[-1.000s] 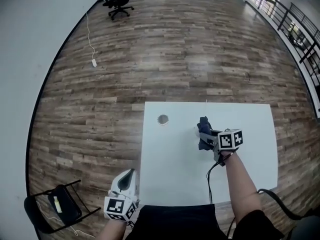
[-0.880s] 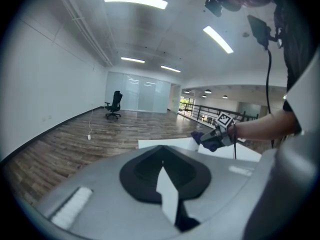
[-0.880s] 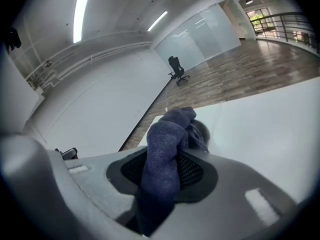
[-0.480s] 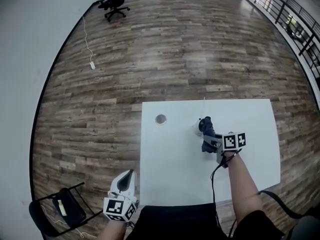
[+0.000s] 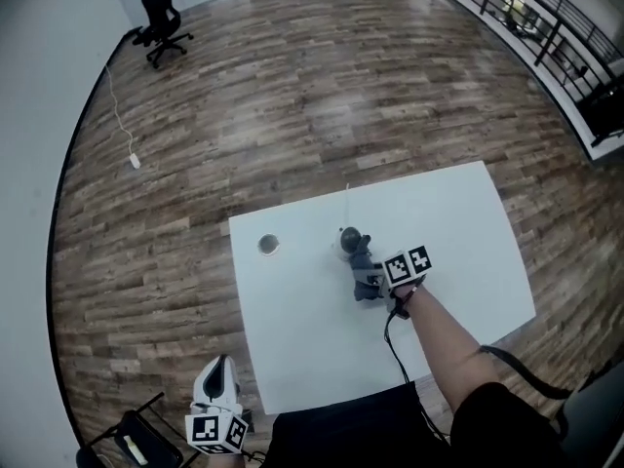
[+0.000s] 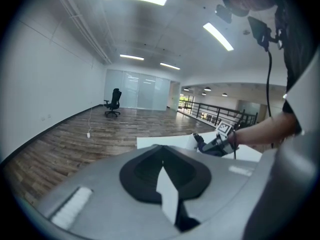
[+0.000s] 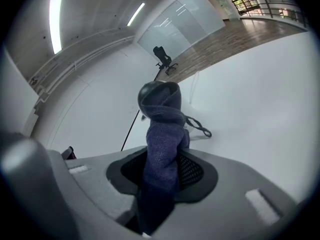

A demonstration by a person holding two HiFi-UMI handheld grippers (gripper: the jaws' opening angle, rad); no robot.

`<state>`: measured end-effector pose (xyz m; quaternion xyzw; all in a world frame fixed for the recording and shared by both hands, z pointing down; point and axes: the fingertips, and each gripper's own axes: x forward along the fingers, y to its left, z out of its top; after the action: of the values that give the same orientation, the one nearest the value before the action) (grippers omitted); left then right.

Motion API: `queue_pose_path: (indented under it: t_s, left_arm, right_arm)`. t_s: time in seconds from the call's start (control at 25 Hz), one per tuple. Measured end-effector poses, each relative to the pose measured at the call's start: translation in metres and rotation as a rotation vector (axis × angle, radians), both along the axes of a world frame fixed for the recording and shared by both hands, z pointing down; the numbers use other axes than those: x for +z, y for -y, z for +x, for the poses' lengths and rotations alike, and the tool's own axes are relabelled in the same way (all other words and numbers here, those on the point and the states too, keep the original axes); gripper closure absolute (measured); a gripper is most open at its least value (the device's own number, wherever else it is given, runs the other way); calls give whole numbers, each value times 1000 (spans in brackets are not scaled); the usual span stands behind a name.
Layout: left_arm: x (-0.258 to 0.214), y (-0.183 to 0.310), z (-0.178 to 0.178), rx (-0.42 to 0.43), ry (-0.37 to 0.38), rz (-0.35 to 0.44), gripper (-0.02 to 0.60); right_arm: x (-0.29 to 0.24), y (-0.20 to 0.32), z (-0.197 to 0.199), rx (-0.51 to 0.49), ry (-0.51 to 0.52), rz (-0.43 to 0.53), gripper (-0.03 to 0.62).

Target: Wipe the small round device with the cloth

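While cloth [image 5: 362, 261] is pinched by right gripper [image 5: 370, 279], unsteadied small round device [image 5: 337, 250] at frame centre may be shoved; left gripper [image 5: 219, 370] closed, empty.

right gripper [image 7: 161, 181]: jaws clamped on cloth [image 7: 161, 129] | cloth: dark blue, upright, bunched top against small round device [image 7: 188, 125] | device: white, mostly hidden behind cloth, on white table [image 7: 260, 109]

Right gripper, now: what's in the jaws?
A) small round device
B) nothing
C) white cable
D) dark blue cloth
D: the right gripper view shows the dark blue cloth clamped between the jaws of the right gripper, its bunched end sticking out ahead over the white table.
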<state>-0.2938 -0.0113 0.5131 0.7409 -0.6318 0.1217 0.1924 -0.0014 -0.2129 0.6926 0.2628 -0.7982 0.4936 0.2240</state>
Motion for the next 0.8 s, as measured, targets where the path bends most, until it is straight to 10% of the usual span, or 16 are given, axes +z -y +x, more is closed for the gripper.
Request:
queue_pose_path:
  t_s: [0.4,0.6,0.8]
  left_arm:
    - [-9,4,-38,-83,-48,49,575]
    - [-9,8,-58,-126,-70,73,575]
    - [-9,-2,-60,-126,-71,78,575]
  right_arm:
    - [-16,-53,-26,-189,2,-79,461]
    - [-100,-9,-30,-188,67,243,461]
    - [-118,50,11,-126,-274,515,462]
